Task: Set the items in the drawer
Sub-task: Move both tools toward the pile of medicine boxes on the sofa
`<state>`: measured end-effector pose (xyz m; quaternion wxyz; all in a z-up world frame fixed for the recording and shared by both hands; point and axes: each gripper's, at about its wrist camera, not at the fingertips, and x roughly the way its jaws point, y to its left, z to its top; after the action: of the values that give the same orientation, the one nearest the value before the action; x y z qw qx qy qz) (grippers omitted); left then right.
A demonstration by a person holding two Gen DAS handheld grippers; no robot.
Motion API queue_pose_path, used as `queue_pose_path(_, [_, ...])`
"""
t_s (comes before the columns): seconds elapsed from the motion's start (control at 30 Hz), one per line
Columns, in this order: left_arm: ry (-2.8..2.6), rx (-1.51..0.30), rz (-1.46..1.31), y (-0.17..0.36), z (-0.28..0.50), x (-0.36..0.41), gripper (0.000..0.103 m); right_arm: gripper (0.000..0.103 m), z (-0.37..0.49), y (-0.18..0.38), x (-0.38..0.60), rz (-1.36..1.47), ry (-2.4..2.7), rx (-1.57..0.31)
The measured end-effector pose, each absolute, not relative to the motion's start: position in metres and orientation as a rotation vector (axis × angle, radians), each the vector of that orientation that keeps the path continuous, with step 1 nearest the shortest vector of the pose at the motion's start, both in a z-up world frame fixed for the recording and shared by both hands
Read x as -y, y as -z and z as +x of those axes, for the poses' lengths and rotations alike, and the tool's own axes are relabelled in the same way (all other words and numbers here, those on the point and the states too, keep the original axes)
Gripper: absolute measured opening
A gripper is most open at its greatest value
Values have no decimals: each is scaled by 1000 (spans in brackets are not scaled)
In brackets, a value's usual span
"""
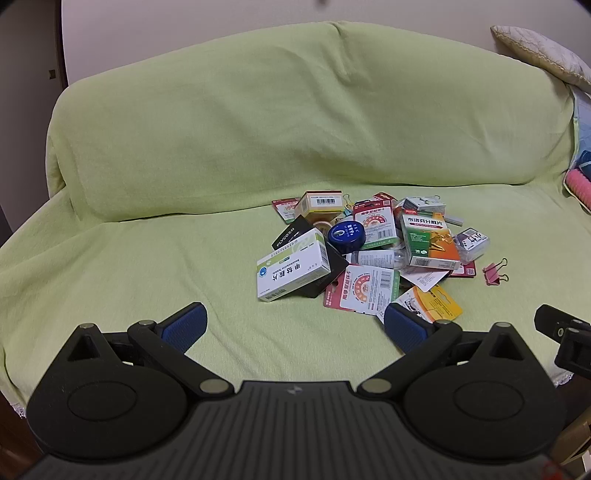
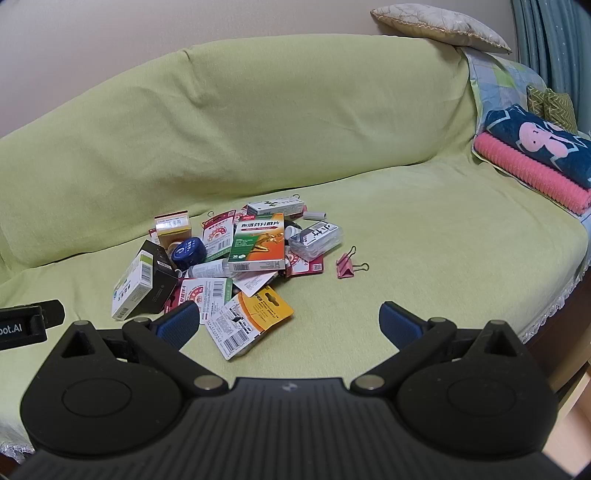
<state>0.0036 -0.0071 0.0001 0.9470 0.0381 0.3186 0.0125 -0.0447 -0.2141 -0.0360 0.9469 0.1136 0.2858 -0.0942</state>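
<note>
Both of my tongs hang above the sofa seat with nothing between their pads. My left gripper (image 1: 295,325) stands wide open, its blue pads (image 1: 184,326) well apart, the right-hand pad lying in front of the near edge of the pile. My right gripper (image 2: 286,323) is likewise spread wide and holds nothing; its left pad overlaps the nearest cards in its view.

Items for stowing lie in one heap (image 1: 369,251) on the green sofa cover (image 1: 147,258), toward the middle of the seat. Noted in the heap: a white medicine box (image 1: 291,271) leaning on a black box (image 1: 325,258) at the left side; a blue round tin (image 1: 346,233) just behind them; a green and orange medicine box (image 1: 428,240) on top at the right; a clear plastic case (image 1: 471,243) beside it; red and white carded packs (image 1: 365,290) at the front; an orange-backed card (image 2: 255,317) nearest the tongs. A pink binder clip (image 1: 496,272) lies apart from the heap, to its right, alone on the cover.

Folded towels (image 2: 535,158), pink under dark blue, sit at the right end of the seat. A pale cushion (image 2: 439,26) rests on the backrest. No drawer appears in either view.
</note>
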Motion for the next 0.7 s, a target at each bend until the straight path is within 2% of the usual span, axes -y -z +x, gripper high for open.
queue_pose_path(0.7, [-52, -681, 118, 11, 17, 11, 102, 102, -28, 45, 214, 230, 203, -616])
